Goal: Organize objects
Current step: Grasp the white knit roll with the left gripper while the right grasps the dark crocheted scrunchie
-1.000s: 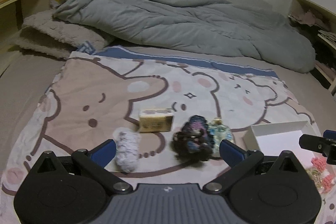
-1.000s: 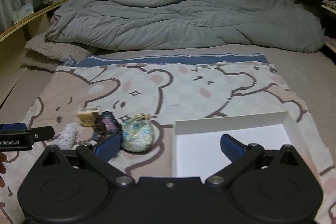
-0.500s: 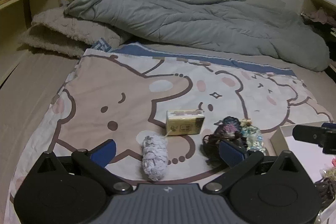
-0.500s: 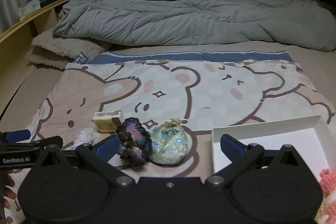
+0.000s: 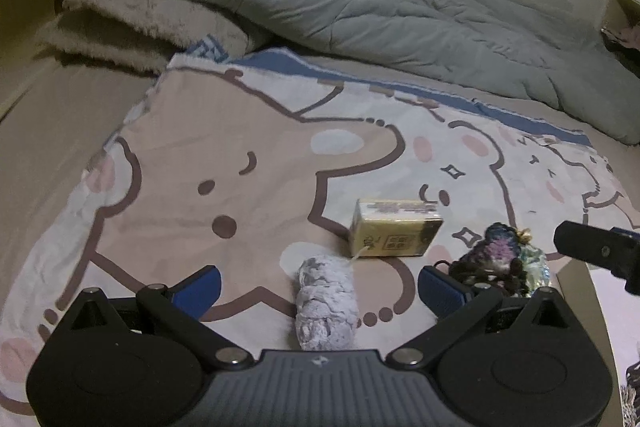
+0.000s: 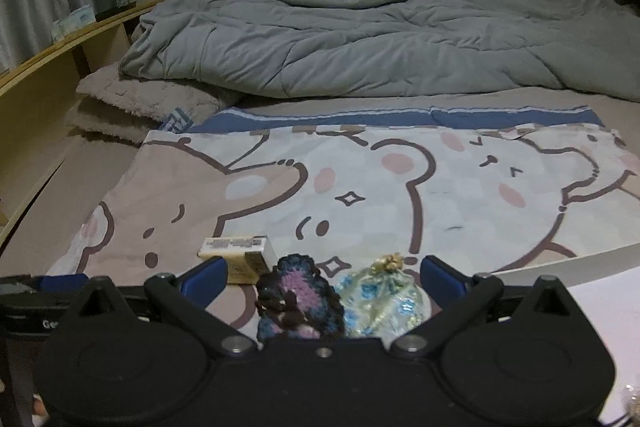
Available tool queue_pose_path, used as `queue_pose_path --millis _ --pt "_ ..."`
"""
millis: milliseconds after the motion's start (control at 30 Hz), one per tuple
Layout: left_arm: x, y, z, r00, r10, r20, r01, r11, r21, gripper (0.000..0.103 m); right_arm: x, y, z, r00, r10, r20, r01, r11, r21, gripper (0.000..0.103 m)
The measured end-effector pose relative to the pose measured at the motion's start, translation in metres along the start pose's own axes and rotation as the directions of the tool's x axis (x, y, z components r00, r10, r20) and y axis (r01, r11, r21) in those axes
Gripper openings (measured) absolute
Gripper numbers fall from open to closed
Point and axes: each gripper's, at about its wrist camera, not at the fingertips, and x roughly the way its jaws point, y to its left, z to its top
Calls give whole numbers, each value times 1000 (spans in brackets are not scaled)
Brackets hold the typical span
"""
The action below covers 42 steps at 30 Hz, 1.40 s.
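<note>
Several small things lie on a bear-print blanket [image 5: 240,167]. A grey-white fuzzy roll [image 5: 326,301] lies between the fingers of my open left gripper [image 5: 320,285]. Beyond it is a yellow box [image 5: 394,233], with a dark crocheted piece [image 5: 494,257] and a pale blue pouch [image 5: 534,263] to its right. My open right gripper [image 6: 322,277] straddles the crocheted piece [image 6: 298,301] and the pouch [image 6: 384,301]; the yellow box [image 6: 240,257] lies by its left finger. A white tray [image 6: 560,261] is at right.
A crumpled grey duvet [image 6: 380,35] and a beige fleece pillow [image 6: 136,103] fill the far end of the bed. A wooden shelf [image 6: 60,43] with a bottle runs along the left. My right gripper's finger [image 5: 596,249] shows in the left wrist view.
Both grippers have moved left and forward. The fuzzy roll now sits between the left fingers, and the crocheted piece and pouch now sit between the right fingers. The tray slid to the right edge.
</note>
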Motion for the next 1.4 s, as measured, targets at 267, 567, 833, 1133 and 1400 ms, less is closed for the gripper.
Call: queue_pose_path --millis 267,567,833,1133,1400 --pt "33 4 1 996 36 -83 -37 999 -9 101 45 -2 -3 992 -28 -125 36 998 59 103" --pt "59 3 -2 989 -29 -144 22 998 -51 73 75 -5 -10 970 38 -241 -12 994 106 69" --pt "69 0 -8 978 -38 -206 25 998 -62 48 81 13 -16 959 63 -277 -58 998 28 66" --pt "50 -1 -6 980 -52 -191 37 996 -82 40 70 26 -15 948 115 -296 -128 991 -26 35" --pt "11 0 0 991 -67 -117 53 991 -122 39 37 29 -9 966 100 -237 -112 993 -39 34"
